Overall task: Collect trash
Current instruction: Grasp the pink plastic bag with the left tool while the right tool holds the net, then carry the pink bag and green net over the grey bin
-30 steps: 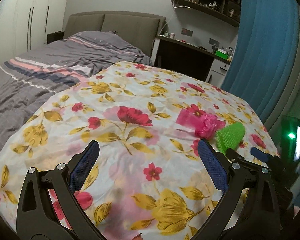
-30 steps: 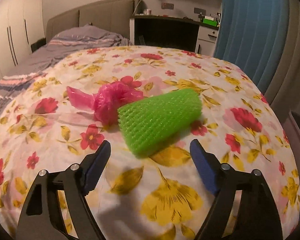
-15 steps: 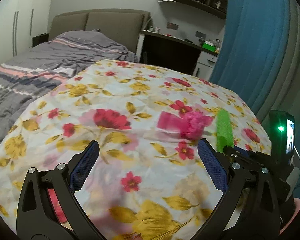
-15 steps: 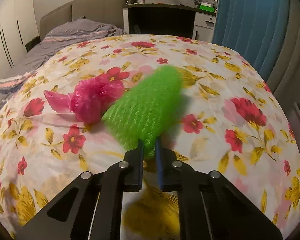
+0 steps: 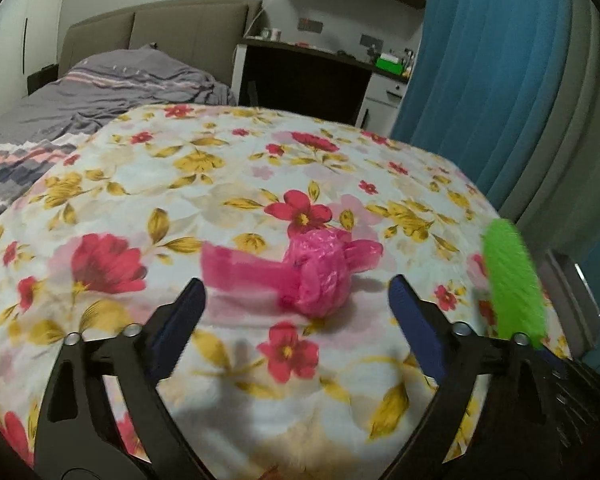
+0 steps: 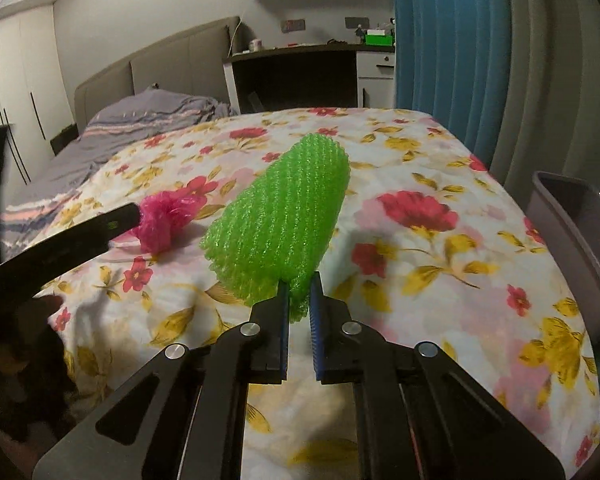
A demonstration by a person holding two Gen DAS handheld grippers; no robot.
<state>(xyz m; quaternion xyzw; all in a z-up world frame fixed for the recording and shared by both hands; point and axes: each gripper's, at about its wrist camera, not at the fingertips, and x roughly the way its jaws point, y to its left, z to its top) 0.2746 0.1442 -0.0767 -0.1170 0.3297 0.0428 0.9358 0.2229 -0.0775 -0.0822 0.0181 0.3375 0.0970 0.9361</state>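
Between the right gripper's [image 6: 299,300] pads: near end of the green foam net [image 6: 284,216], pinched tight, lifted off the floral bedspread [image 6: 440,272] near its right edge. Grey bin [image 6: 572,216] stands just off that edge, so the drop looks like the next move for this hand.

Left gripper [image 5: 296,304] jaws wide but closing, pink plastic bag [image 5: 320,272] on the spread just ahead of the gap, pads not touching it yet. Judged step: second pickup starting. Needs forward reach, then squeeze on the crumpled body, not the loose tail.

No legible labels or writing anywhere.
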